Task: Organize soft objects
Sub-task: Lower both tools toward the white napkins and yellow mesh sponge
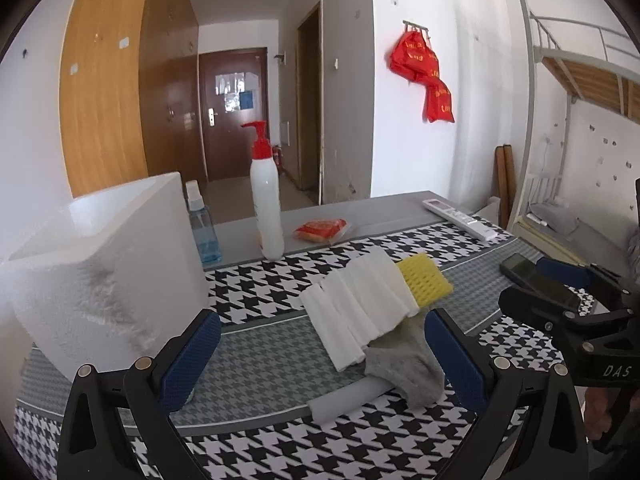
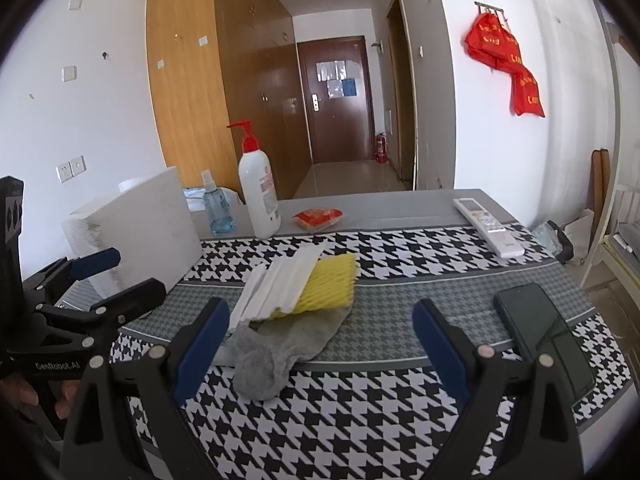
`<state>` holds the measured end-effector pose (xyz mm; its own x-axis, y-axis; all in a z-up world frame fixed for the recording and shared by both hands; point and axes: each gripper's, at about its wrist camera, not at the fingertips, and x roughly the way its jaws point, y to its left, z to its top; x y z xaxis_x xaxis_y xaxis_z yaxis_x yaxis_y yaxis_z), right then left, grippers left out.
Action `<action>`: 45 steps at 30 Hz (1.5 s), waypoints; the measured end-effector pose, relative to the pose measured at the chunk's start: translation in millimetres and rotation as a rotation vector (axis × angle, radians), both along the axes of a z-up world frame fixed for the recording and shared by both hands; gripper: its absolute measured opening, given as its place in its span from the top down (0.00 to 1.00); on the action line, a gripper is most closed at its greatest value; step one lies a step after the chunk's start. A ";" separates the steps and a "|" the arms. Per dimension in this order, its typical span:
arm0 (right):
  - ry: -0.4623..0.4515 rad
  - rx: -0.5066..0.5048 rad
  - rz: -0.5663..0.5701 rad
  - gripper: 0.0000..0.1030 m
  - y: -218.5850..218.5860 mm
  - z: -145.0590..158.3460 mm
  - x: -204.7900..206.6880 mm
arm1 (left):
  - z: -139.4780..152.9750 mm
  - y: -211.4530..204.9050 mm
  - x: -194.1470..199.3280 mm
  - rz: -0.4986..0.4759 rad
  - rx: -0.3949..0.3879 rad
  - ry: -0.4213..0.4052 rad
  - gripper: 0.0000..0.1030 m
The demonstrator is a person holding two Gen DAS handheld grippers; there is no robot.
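A grey sock (image 1: pixel 404 368) (image 2: pixel 280 348) lies crumpled on the houndstooth cloth, draped over a white foam tube (image 1: pixel 348 398). Behind it a ribbed white foam sheet (image 1: pixel 360 304) (image 2: pixel 276 284) leans on a yellow foam net (image 1: pixel 426 280) (image 2: pixel 328 284). My left gripper (image 1: pixel 324 360) is open and empty, with the sock just ahead of its right finger. My right gripper (image 2: pixel 320 344) is also open and empty, and the sock lies by its left finger. Each gripper shows in the other's view: the left gripper (image 2: pixel 124 276) at the left edge, the right gripper (image 1: pixel 536 284) at the right edge.
A white foam box (image 1: pixel 108 280) (image 2: pixel 132 232) stands at the left. At the back stand a pump bottle (image 2: pixel 258 196), a blue spray bottle (image 2: pixel 216 208) and a red packet (image 2: pixel 318 216). To the right lie a remote (image 2: pixel 488 224) and a dark phone (image 2: pixel 544 336).
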<state>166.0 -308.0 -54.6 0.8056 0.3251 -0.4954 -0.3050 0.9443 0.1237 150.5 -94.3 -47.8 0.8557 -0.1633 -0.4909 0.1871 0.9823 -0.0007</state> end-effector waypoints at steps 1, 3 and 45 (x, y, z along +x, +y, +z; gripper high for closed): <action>0.002 0.001 0.001 0.08 -0.8 0.2 1.7 | -0.4 0.0 2.4 0.001 -0.005 0.006 0.01; 0.006 -0.002 -0.002 0.08 -3.4 0.3 4.7 | -1.0 -0.4 7.7 0.007 -0.011 0.014 0.01; 0.078 -0.013 0.000 0.08 -7.9 -14.8 47.0 | -48.3 -30.0 101.4 -0.070 -0.079 0.294 0.21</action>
